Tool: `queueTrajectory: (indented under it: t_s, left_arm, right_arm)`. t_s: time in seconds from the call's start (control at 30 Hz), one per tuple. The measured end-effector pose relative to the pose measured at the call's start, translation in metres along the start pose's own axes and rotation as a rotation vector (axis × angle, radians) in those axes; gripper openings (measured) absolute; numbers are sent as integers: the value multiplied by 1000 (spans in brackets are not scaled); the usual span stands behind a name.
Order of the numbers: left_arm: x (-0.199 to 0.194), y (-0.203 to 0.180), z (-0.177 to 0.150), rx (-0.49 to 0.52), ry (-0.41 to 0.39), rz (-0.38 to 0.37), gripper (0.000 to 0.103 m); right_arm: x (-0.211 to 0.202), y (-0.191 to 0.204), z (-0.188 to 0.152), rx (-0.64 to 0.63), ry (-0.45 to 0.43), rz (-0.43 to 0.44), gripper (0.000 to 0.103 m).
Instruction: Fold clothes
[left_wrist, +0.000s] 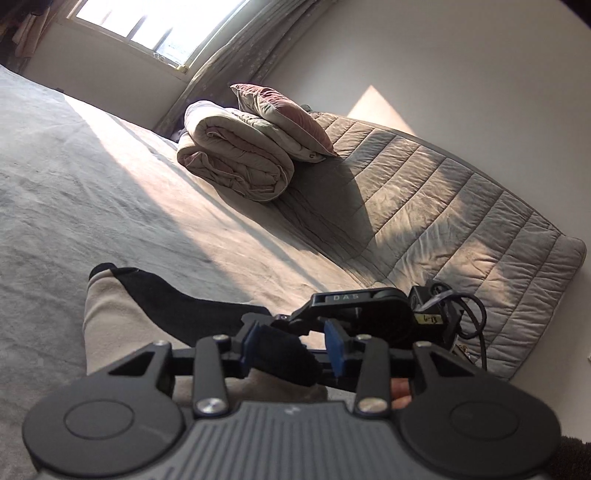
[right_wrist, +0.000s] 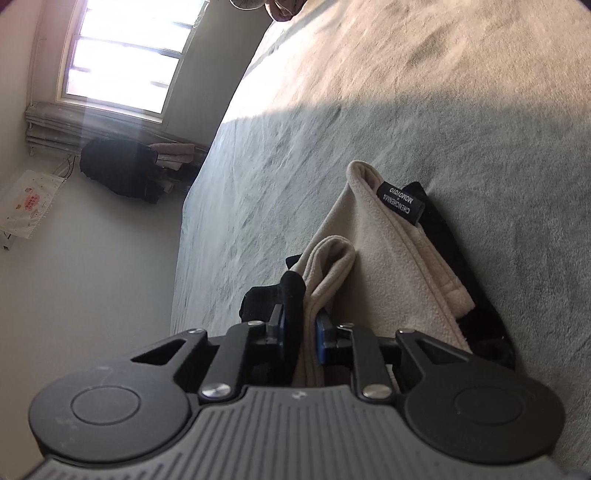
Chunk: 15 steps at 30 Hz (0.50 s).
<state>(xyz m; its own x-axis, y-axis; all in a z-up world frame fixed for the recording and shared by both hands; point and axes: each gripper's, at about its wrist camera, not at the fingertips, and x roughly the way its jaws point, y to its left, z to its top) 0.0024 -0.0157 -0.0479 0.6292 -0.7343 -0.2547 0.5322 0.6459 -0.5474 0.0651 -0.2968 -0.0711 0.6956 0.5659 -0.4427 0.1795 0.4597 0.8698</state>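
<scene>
A cream and black fleece garment (right_wrist: 391, 258) lies folded on the grey bed cover (right_wrist: 424, 110), its black label showing. My right gripper (right_wrist: 301, 328) is shut on a doubled edge of the garment, cream and black layers pinched between its blue pads. In the left wrist view the garment (left_wrist: 122, 306) lies at the lower left. My left gripper (left_wrist: 291, 345) is open: a black fold of the garment rests against its left pad, and a gap separates it from the right pad. The right gripper's black housing (left_wrist: 369, 310) sits just beyond, with its cable.
A rolled quilt (left_wrist: 236, 162) with a pillow (left_wrist: 284, 114) on it sits far back on the bed, beside a quilted pad (left_wrist: 461, 206). A window (right_wrist: 125, 55) is on the far wall. Dark clothes (right_wrist: 118, 170) and a white bag (right_wrist: 26, 206) lie beside the bed.
</scene>
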Motion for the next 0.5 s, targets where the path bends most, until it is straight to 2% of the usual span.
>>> queueTrajectory:
  t_s: [0.13,0.2,0.27,0.37,0.5]
  left_arm:
    - [-10,18,8,-33,-53,113,37]
    - [-11,28,9,-68,-77,166,21]
    - [-8,39,6,-121,-89,192,9]
    - [1,46,-1,-166,-81,208,5]
    - [14,34,-10,-112,-49,194,3]
  right_arm:
    - [-6,10,7,-26,-29,46,18]
    - [-9,12,12,-23,-44,64,18]
    - [-12,11,18,-9,-58,74,18]
    - [-16,4,27,20,-77,84,18]
    - [-19,-4,36,33,-92,86,18]
